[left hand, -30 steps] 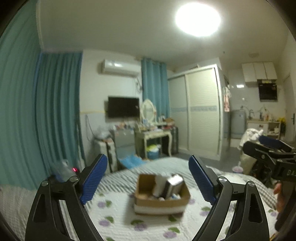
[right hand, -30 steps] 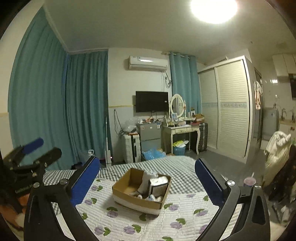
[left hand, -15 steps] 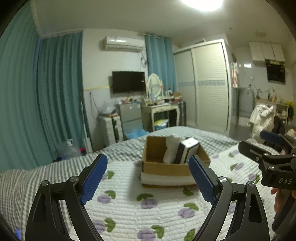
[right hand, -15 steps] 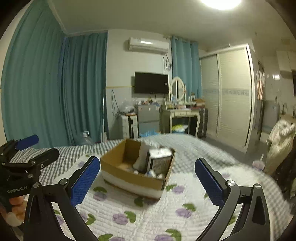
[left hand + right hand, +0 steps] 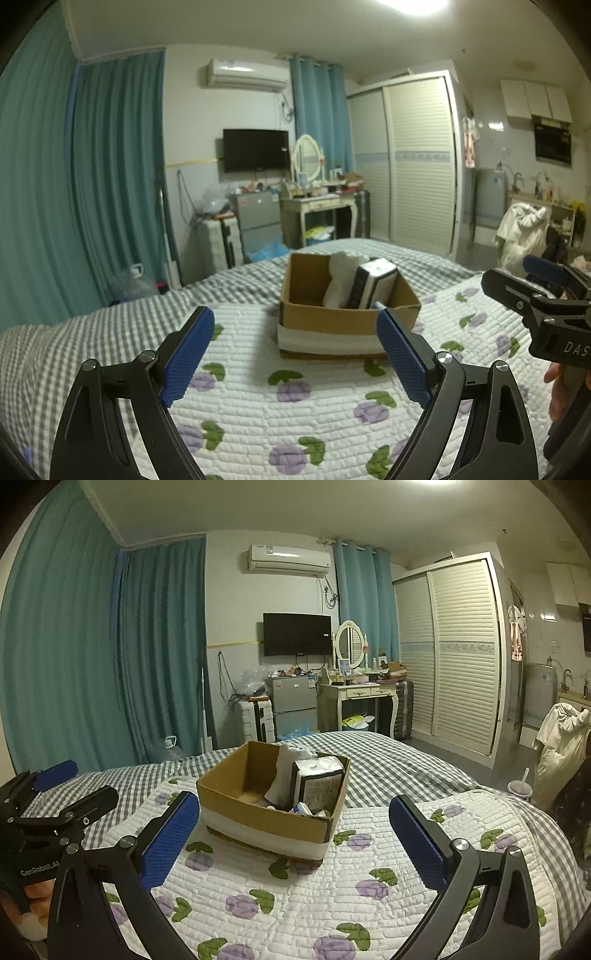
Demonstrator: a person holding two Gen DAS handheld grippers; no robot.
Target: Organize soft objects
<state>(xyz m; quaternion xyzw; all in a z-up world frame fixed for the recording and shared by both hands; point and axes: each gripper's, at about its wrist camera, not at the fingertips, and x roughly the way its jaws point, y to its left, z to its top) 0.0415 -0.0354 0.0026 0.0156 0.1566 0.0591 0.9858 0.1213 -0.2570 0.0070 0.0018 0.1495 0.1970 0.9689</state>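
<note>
A cardboard box (image 5: 314, 317) stands on the quilted floral bedspread (image 5: 288, 406); it also shows in the right wrist view (image 5: 258, 823). Inside stand a white soft item (image 5: 341, 280) (image 5: 286, 771) and a wrapped tissue pack (image 5: 373, 284) (image 5: 319, 786), with small items at the bottom. My left gripper (image 5: 295, 354) is open and empty, a short way in front of the box. My right gripper (image 5: 295, 838) is open and empty, just before the box. Each gripper shows at the edge of the other's view.
The bed has a grey checked sheet (image 5: 399, 760) beyond the quilt. Behind are teal curtains (image 5: 110, 664), a small fridge (image 5: 293, 705), a dressing table (image 5: 364, 694) and a wardrobe (image 5: 458, 653). A chair with white clothing (image 5: 561, 738) stands right of the bed.
Both grippers have tilted downward and come closer to the box, which now sits larger and higher in both views. Both stay open and empty.
</note>
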